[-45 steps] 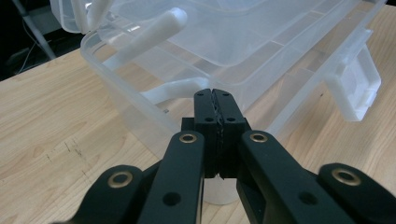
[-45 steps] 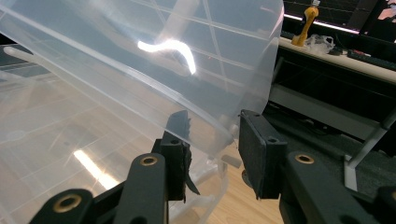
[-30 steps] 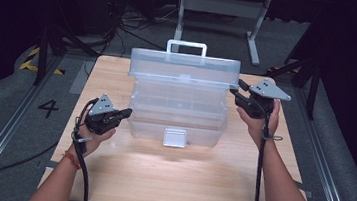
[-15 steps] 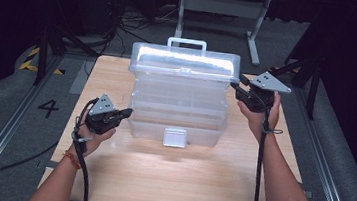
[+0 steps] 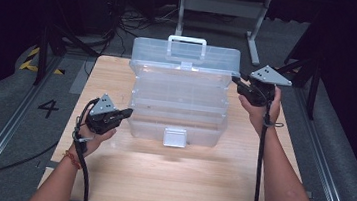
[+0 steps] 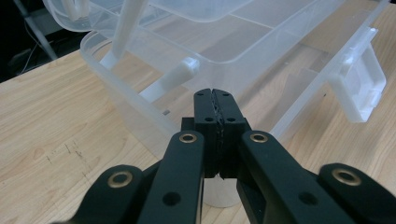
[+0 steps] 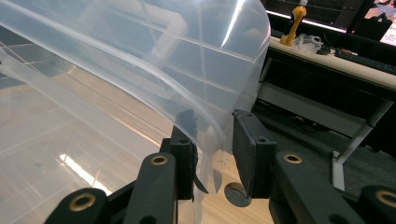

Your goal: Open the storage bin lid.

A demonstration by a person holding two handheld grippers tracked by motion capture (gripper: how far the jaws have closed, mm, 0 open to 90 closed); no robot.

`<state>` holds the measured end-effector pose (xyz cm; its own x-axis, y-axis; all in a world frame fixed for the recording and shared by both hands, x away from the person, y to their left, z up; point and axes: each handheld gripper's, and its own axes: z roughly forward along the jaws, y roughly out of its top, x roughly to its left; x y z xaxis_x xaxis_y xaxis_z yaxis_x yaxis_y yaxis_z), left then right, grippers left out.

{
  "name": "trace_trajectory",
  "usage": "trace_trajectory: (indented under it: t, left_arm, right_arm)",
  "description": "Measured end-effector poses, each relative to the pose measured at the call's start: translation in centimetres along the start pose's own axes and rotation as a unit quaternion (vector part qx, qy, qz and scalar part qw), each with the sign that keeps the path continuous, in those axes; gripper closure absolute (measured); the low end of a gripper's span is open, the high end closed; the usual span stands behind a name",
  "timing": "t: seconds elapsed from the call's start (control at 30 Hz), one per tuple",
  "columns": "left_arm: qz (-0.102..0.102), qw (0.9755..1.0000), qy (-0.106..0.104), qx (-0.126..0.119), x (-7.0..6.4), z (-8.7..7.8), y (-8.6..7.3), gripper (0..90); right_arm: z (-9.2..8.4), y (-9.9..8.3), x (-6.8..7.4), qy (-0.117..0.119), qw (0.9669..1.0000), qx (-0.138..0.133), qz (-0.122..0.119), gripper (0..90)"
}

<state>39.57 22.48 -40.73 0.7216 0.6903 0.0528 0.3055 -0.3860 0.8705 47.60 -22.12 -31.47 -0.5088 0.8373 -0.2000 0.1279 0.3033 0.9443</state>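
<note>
The right gripper (image 7: 212,144) has its two black jaws standing apart, one on each side of the curved edge of a clear lid (image 7: 140,60). The left jaw sits behind the plastic and shows through it; the right jaw is outside it. Whether either jaw touches the lid is hard to tell through the glare. Under the lid lies a wooden table (image 7: 224,210), with a dark round mark between the jaws. Beyond, a pale bench (image 7: 327,60) carries a yellow-and-black object (image 7: 295,21), above a grey floor (image 7: 303,135).
</note>
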Motion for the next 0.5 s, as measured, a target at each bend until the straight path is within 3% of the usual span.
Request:
trace_trajectory:
  t: [0.5]
  left_arm:
    - [-0.001,1.0,-0.003,-0.001,0.1,0.1,0.0,89.7]
  right_arm:
    - [1.4,0.0,-0.5,-0.005,0.9999,0.003,0.009,73.1]
